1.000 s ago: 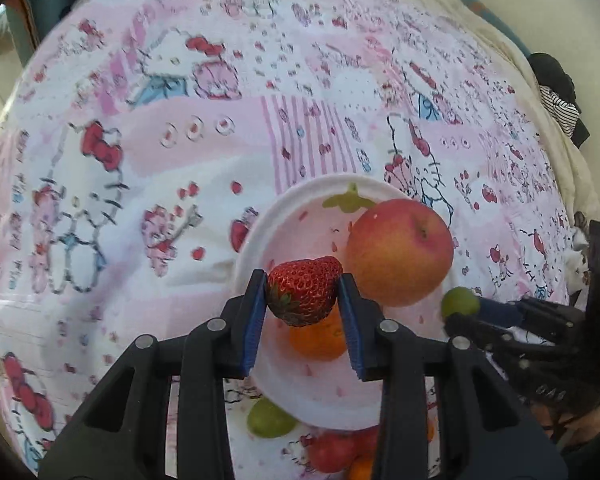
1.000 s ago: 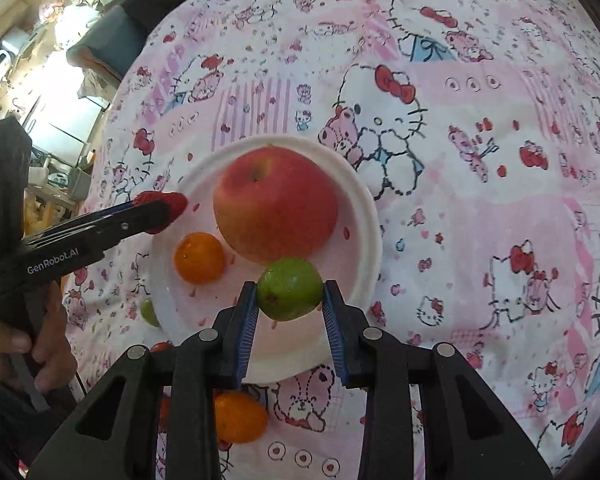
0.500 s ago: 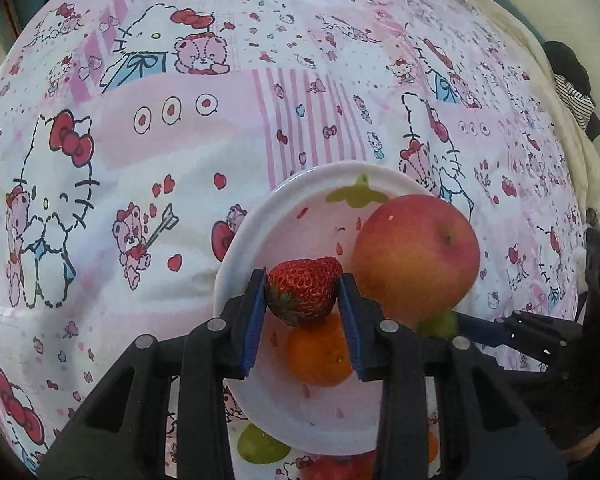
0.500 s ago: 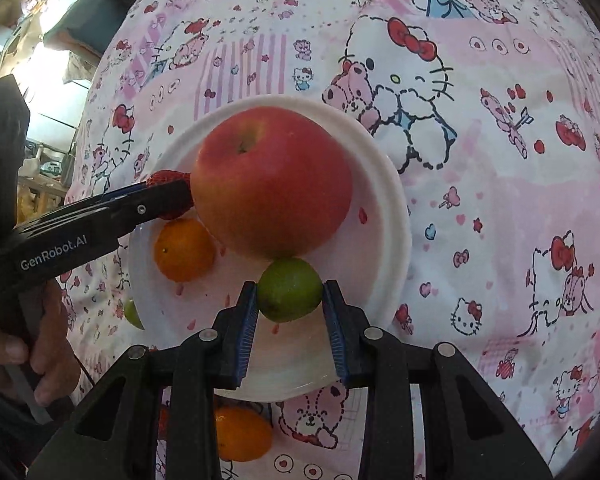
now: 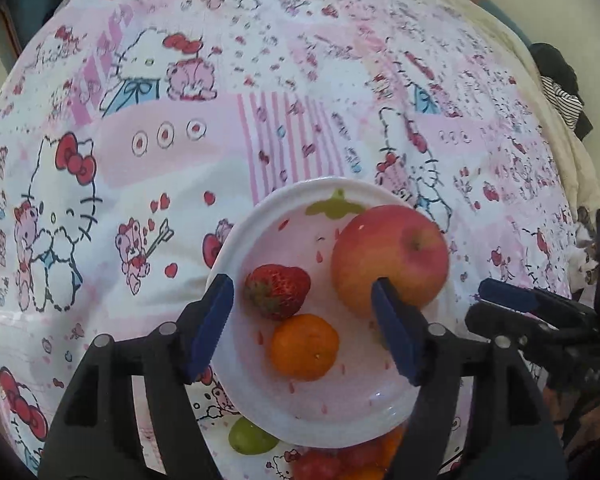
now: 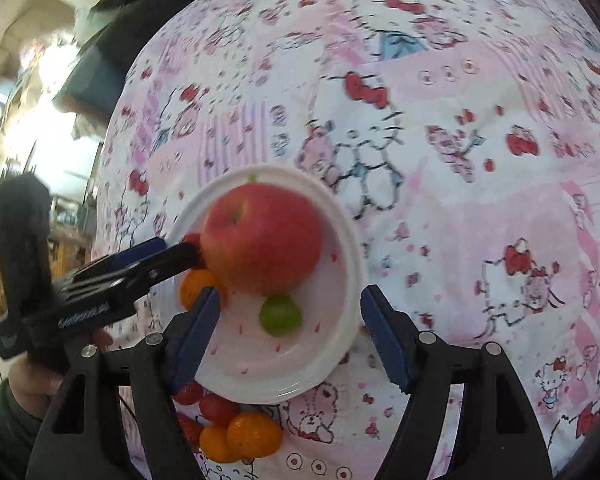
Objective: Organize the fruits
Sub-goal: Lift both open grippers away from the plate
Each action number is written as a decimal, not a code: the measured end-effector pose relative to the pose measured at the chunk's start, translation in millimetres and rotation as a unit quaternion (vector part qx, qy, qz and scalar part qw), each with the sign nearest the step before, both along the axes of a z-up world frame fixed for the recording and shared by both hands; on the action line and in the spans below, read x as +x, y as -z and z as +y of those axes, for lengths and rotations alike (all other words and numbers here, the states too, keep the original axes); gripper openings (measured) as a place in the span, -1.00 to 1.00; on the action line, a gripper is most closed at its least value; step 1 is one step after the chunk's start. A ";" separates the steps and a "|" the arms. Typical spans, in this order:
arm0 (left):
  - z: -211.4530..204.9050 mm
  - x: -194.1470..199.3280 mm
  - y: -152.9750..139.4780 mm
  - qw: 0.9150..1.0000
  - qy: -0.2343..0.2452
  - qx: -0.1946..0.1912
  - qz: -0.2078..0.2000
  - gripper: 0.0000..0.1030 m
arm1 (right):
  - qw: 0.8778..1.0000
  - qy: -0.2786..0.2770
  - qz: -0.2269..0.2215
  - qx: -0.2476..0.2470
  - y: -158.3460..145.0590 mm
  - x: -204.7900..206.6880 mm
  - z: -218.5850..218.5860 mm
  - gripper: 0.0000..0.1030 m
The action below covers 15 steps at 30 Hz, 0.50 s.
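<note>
In the left wrist view, the left gripper (image 5: 303,322) has just been opening and now stands wide, with the strawberry (image 5: 278,290) lying loose on the white plate (image 5: 236,240) in the lower middle, beside the orange (image 5: 304,346) and big apple (image 5: 390,258). In the right wrist view, the right gripper (image 6: 290,330) has also just been opening wide, and the green fruit (image 6: 280,315) sits free on the plate under the apple.
</note>
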State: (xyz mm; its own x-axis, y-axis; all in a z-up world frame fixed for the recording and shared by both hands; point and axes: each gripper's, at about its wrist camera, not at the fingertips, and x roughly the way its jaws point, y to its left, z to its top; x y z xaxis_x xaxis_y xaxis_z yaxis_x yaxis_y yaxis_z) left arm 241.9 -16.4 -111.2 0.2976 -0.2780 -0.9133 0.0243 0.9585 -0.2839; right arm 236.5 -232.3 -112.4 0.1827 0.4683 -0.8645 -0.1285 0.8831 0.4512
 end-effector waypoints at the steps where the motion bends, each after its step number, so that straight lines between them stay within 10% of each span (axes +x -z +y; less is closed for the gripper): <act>1: 0.1 0.2 -1.3 1.000 0.000 -0.001 -0.002 0.33 | 1.000 0.002 0.002 0.001 0.4 0.7 -1.0 0.46; 15: 22.2 -22.2 -32.4 0.998 -0.035 0.016 -0.040 0.33 | 1.000 0.012 -0.028 0.002 -19.2 -7.7 -9.6 0.46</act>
